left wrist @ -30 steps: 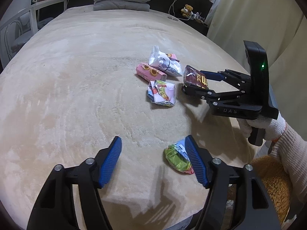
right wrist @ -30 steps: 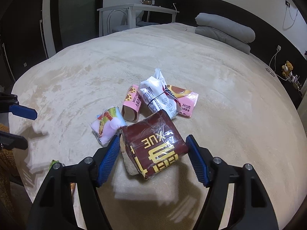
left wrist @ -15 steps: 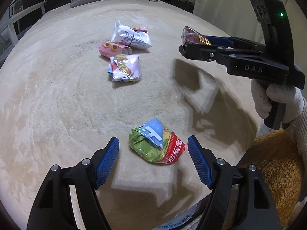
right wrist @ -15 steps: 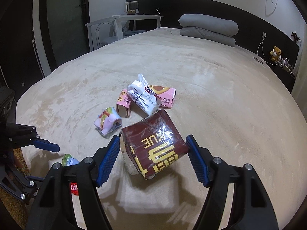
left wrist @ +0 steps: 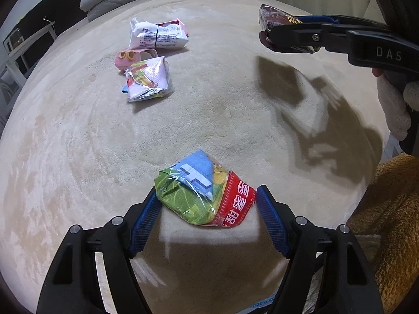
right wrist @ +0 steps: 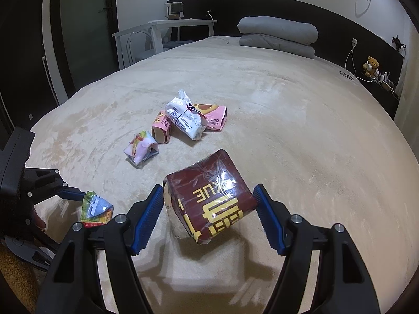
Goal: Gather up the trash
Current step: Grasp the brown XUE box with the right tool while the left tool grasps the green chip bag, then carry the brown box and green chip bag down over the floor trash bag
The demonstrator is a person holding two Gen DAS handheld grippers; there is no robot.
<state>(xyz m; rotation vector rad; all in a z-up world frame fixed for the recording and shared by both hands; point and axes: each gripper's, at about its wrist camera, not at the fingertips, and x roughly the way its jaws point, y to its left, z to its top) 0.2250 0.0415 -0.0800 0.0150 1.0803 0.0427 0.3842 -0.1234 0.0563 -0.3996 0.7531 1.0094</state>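
The left gripper [left wrist: 207,209] points steeply down at the bed [left wrist: 78,144], close to its near edge. Its jaws stand partly open on either side of a crumpled green, blue and red wrapper [left wrist: 204,193] that lies on the blanket; the left pad looks to touch the wrapper's green corner, while a small gap shows at the right pad, so the wrapper is straddled rather than clamped. In the right wrist view the same wrapper [right wrist: 95,206] sits at the tip of that gripper near the bed's near left corner.

The right gripper [right wrist: 209,204] is held up off the bed and tilted downward, gripped by a hand in a white glove [left wrist: 395,110] at the right side. Its jaws are closed about halfway on a dark red package with yellow lettering [right wrist: 212,196], which hangs clear above the blanket and casts a shadow below.

Toward the middle of the bed lie more pieces of trash close together: a white bag [right wrist: 187,120], a pink box [right wrist: 162,127], a flat pink packet [right wrist: 214,116] and a small crumpled pouch [right wrist: 141,149].
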